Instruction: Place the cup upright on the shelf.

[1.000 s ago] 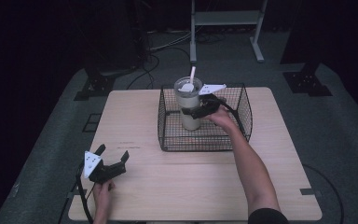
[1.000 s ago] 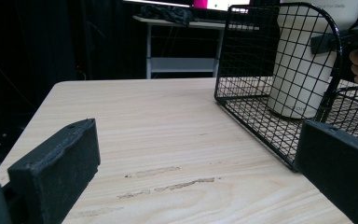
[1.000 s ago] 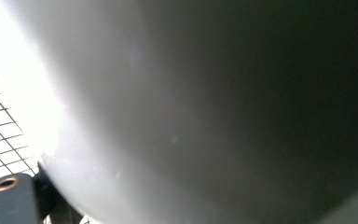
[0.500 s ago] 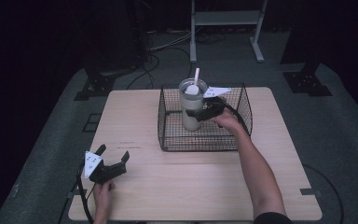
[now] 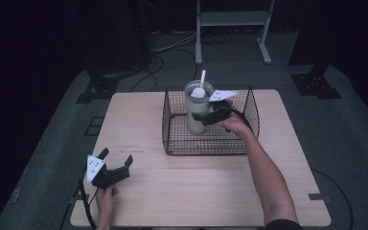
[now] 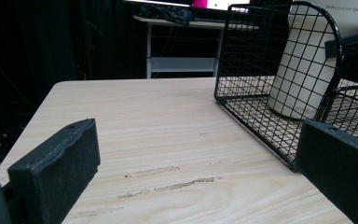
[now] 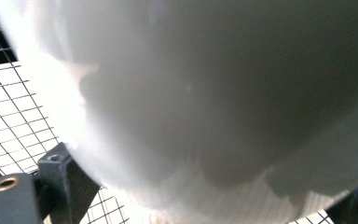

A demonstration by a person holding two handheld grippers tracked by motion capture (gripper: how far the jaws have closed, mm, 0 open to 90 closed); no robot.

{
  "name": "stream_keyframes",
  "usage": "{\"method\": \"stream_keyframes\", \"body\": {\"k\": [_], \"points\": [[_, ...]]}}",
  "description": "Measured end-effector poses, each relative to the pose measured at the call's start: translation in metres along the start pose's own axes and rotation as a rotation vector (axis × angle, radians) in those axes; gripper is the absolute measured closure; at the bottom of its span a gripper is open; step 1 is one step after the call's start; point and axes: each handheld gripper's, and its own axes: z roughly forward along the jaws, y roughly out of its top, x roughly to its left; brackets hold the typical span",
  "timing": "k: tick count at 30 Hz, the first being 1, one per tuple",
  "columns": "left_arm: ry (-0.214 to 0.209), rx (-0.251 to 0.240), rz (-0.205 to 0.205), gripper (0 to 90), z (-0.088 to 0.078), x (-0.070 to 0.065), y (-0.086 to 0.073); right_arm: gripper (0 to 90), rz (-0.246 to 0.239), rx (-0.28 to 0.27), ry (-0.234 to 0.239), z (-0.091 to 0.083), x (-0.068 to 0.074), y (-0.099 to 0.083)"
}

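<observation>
Cup: a tall whitish cup (image 5: 197, 108) stands upright in the left half of the wire basket (image 5: 249, 108), its base on the basket floor; the left gripper view shows it through the mesh (image 6: 303, 70), bottom down on the grid.
Straw: a white straw (image 5: 202, 79) rises from the cup's open top, tilted a little to the right.
Cup and jaws: the right gripper (image 5: 210, 116) reaches in from the cup's right side, and its jaws sit on either side of the cup's middle. In the right gripper view the cup wall (image 7: 214, 93) bulges between the two jaws, the left one at the bottom left touching the wall, the right one at the bottom right corner.
Right jaws: closed against the cup, as wide apart as the cup is; they have hold of it.
Right hand: it (image 5: 235, 125) grips the gripper inside the basket, forearm running back over the near rim.
Basket: black wire, on the far middle of the table (image 5: 139, 120).
Left gripper: it (image 5: 117, 165) rests low near the table's front left corner, well apart from the basket, held by the left hand (image 5: 106, 196).
Left jaws: spread wide, with only bare table between them (image 6: 186, 177).
</observation>
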Motion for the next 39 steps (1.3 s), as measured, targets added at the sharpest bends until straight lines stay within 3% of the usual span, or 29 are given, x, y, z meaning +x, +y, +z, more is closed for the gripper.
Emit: {"method": "stream_keyframes", "body": {"k": [12,18,31,36,39], "points": [[0.002,0.003,0.007,0.0,0.0,-0.001,0.0,7.9,0.01,0.0,0.01,-0.01,-0.002,0.0],[0.001,0.003,0.007,0.0,0.0,-0.001,0.0,8.0,0.052,0.035,0.008,-0.018,-0.001,0.004],[-0.002,0.002,0.02,0.0,0.0,-0.003,0.0,8.3,0.055,0.019,-0.033,-0.04,0.003,0.007],[-0.001,0.002,0.021,0.0,0.0,-0.003,0.0,8.3,0.081,0.038,-0.044,-0.047,0.003,0.009],[-0.001,0.0,0.02,0.0,0.0,-0.003,0.0,8.3,0.112,0.011,-0.046,-0.054,0.005,0.009]]}}
